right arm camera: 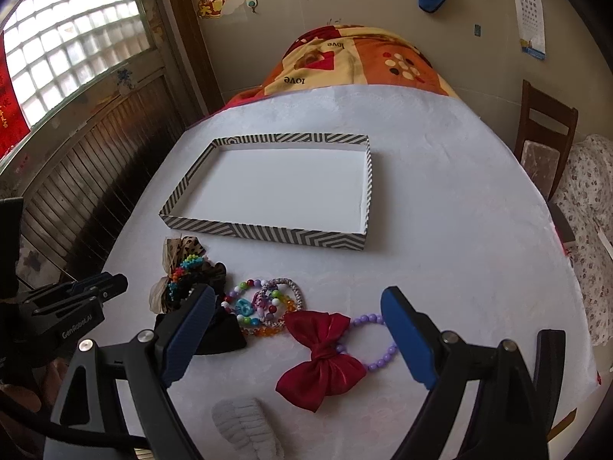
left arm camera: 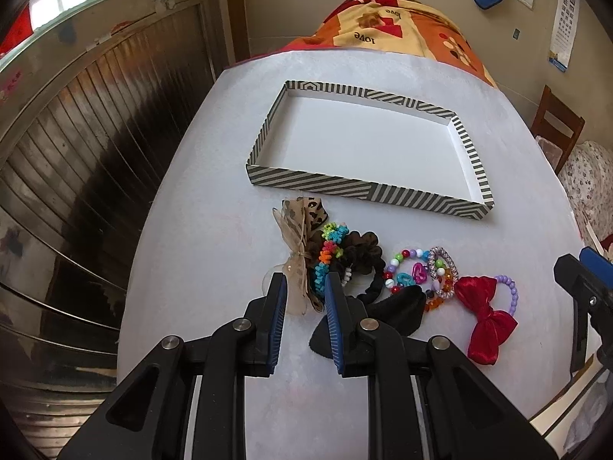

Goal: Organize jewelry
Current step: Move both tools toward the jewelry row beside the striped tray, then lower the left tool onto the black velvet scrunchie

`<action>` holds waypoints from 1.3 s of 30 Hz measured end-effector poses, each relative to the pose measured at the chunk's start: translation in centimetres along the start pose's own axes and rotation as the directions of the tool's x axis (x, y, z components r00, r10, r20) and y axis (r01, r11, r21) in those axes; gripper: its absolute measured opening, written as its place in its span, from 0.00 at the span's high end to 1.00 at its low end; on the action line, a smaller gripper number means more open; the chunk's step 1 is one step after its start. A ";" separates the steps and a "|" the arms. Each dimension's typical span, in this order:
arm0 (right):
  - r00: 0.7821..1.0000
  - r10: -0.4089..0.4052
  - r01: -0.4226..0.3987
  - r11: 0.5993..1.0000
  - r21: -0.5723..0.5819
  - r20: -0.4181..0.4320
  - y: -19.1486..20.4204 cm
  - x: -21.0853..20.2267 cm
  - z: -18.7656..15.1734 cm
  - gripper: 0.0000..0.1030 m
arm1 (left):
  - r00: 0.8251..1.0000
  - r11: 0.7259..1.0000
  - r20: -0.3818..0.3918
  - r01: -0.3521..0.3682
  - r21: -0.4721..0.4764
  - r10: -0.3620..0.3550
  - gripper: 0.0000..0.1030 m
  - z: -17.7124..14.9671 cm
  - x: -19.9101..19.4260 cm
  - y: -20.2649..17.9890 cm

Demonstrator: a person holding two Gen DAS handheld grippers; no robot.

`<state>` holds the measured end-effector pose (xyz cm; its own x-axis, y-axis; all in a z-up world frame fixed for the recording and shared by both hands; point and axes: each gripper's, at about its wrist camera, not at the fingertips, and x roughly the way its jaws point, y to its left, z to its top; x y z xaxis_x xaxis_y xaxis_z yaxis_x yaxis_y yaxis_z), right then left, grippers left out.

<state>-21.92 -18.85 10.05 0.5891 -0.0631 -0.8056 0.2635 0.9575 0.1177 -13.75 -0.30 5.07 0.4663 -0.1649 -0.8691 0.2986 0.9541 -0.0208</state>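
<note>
A striped shallow box (left arm camera: 306, 182) (right arm camera: 268, 232) with a white floor lies open on the white table. In front of it is a heap of accessories: a beige leopard ribbon bow (left arm camera: 297, 268) (right arm camera: 172, 249), a colourful plastic bracelet (left arm camera: 325, 257), a brown scrunchie (left arm camera: 360, 253), beaded bracelets (left arm camera: 421, 272) (right arm camera: 264, 303), a black piece (left arm camera: 398, 310) (right arm camera: 224, 335) and a red bow on purple beads (left arm camera: 486, 318) (right arm camera: 325, 356). My left gripper (left arm camera: 305, 281) is open around the ribbon bow's lower end. My right gripper (right arm camera: 297, 295) is wide open above the red bow.
A grey ribbed scrunchie (right arm camera: 245, 425) lies near the table's front edge. An orange patterned blanket (right arm camera: 356, 61) covers the far end. A wooden chair (right arm camera: 544, 142) stands right; a slatted wooden wall panel (left arm camera: 76, 145) runs along the left.
</note>
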 end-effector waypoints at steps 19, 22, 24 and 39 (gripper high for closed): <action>1.000 -0.021 0.021 1.000 0.003 -0.009 -0.3 0.2 -0.2 0.11 | 1.000 1.000 -0.022 0.011 0.014 -0.010 0.99 -0.5 -0.1 -0.6; 1.000 -0.020 0.020 1.000 -0.001 -0.011 -0.3 0.3 -0.1 0.11 | 1.000 1.000 -0.024 0.011 0.014 -0.010 0.99 -0.6 -0.1 -0.7; 1.000 -0.020 0.020 1.000 -0.002 -0.017 -0.4 0.4 -0.1 0.11 | 1.000 1.000 -0.027 0.012 0.018 -0.012 0.99 -0.7 -0.1 -0.6; 1.000 -0.010 0.010 1.000 -0.005 -0.030 -0.5 0.6 -0.4 0.11 | 1.000 0.999 -0.029 0.011 0.033 -0.010 0.99 -0.8 -0.3 -1.2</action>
<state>-22.04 -19.23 9.31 0.5637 -0.0641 -0.8235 0.2653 0.9582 0.1070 -14.95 -1.22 4.92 0.4394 -0.1670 -0.8826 0.3313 0.9434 -0.0135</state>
